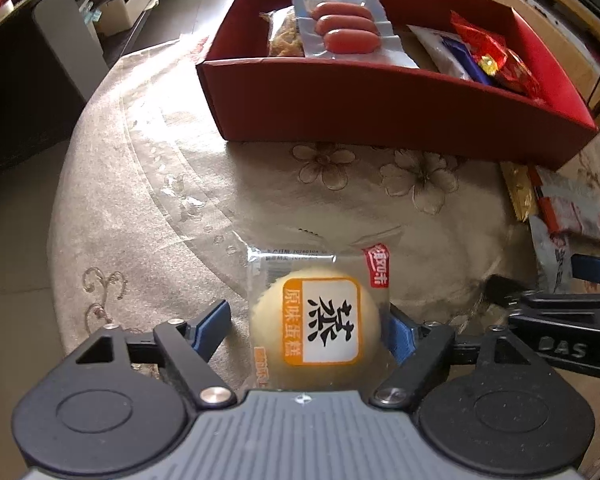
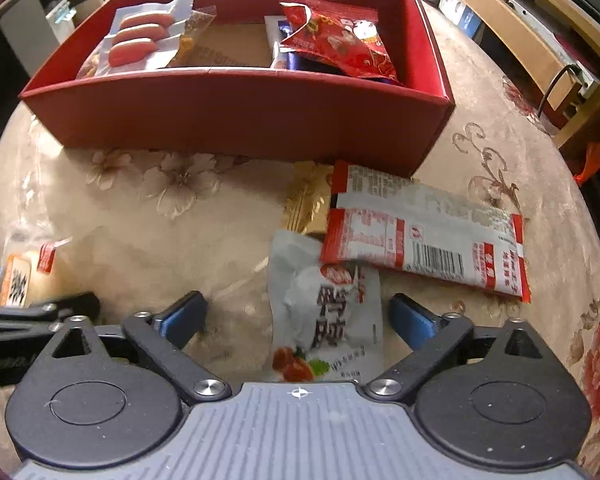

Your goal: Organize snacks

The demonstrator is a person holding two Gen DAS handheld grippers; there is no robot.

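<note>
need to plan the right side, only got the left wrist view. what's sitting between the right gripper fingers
Observer: A grey snack pouch lies on the tablecloth between the fingers of the right gripper, which is open and not touching it.
Operator: anything on top of it
Observer: Yes, a red and white packet overlaps the pouch's far right corner.
Operator: is there room in the box on that side
Observer: The red box shows bare cardboard floor in its middle, between the sausage pack and a red bag.
</note>
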